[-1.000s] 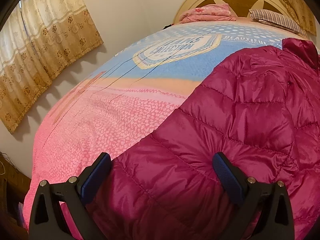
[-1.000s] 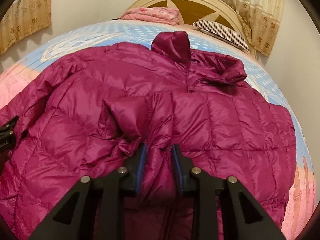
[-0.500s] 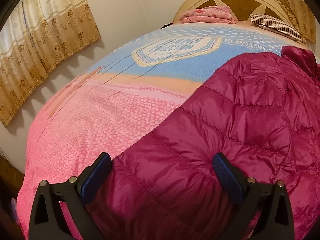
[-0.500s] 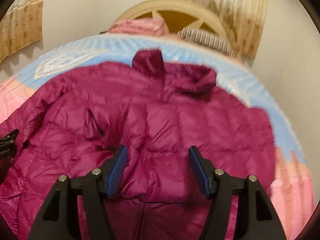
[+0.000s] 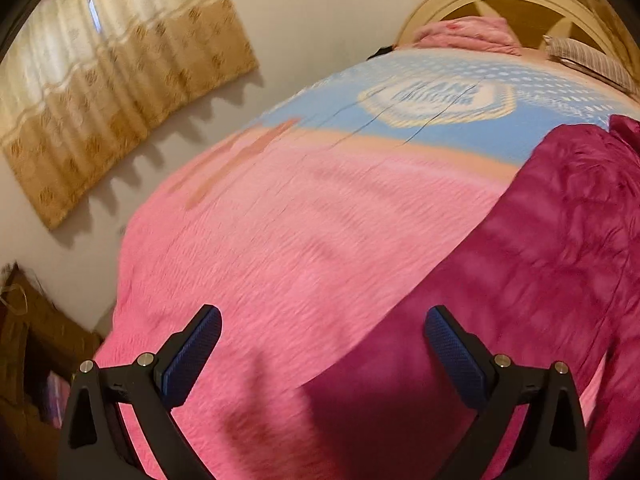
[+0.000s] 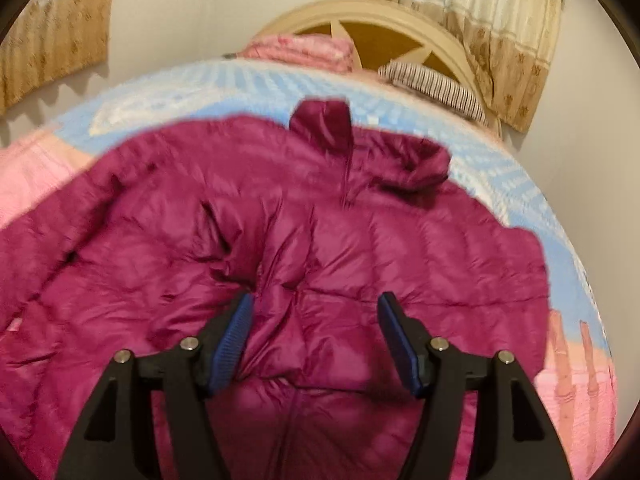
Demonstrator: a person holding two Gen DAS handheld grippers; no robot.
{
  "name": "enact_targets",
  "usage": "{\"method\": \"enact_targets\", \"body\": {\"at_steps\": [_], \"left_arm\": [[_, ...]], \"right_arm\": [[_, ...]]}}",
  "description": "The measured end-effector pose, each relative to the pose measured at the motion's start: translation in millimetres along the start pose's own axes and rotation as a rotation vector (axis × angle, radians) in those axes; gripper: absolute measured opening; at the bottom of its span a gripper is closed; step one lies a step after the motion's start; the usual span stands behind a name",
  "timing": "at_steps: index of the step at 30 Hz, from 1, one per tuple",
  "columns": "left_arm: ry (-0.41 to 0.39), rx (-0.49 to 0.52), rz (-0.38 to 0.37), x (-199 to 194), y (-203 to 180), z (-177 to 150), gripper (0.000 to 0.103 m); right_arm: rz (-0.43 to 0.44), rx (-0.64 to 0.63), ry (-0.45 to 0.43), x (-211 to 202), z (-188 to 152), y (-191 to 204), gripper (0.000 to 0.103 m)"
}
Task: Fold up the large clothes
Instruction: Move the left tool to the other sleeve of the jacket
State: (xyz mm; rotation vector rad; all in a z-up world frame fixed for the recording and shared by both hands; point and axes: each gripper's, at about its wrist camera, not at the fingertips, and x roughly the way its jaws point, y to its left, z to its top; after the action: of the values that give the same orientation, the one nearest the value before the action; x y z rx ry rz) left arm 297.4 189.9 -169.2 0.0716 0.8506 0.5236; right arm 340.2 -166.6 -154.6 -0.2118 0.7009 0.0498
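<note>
A magenta quilted puffer jacket [image 6: 360, 248] lies spread on the bed, collar [image 6: 320, 120] toward the headboard, with one sleeve folded across its front. My right gripper [image 6: 316, 320] is open and empty just above the jacket's middle. In the left wrist view the jacket [image 5: 540, 260] fills the right side. My left gripper [image 5: 320, 340] is open and empty, held over the jacket's left edge and the pink bedspread [image 5: 300, 240].
The bed has a pink and blue cover and a cream headboard [image 6: 384, 20]. Folded pink bedding [image 6: 304, 50] and a striped pillow [image 6: 432, 80] lie at its head. Curtains [image 5: 100, 100] hang on the left wall. A dark wooden cabinet [image 5: 28, 344] stands beside the bed.
My right gripper let go of the folded sleeve, opened and pulled back above the jacket. My left gripper, still open, moved left off the jacket toward the bare bedspread.
</note>
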Motion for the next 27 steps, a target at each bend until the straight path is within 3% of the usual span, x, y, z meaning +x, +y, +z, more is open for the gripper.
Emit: {"method": "enact_targets", "body": {"at_steps": [3, 5, 6, 8, 10, 13, 27], "left_arm": [[0.028, -0.025, -0.026, 6, 14, -13, 0.102], [0.046, -0.024, -0.032, 12, 12, -17, 0.102], [0.052, -0.035, -0.044, 15, 10, -19, 0.102], [0.060, -0.063, -0.048, 20, 7, -20, 0.102], [0.065, -0.079, -0.063, 25, 2, -18, 0.102], [0.061, -0.069, -0.058, 28, -10, -12, 0.102], [0.077, -0.093, -0.104, 13, -6, -15, 0.102]], "right_arm": [[-0.031, 0.097, -0.048, -12, 7, -36, 0.069], [-0.106, 0.175, -0.037, -6, 10, -70, 0.069], [-0.136, 0.196, -0.015, 1, 10, -82, 0.069], [-0.180, 0.243, 0.073, 28, 2, -111, 0.056], [-0.213, 0.261, 0.141, 52, -13, -129, 0.055], [-0.173, 0.294, 0.167, 69, -30, -140, 0.055], [-0.219, 0.244, 0.160, 66, -29, -129, 0.057]]}}
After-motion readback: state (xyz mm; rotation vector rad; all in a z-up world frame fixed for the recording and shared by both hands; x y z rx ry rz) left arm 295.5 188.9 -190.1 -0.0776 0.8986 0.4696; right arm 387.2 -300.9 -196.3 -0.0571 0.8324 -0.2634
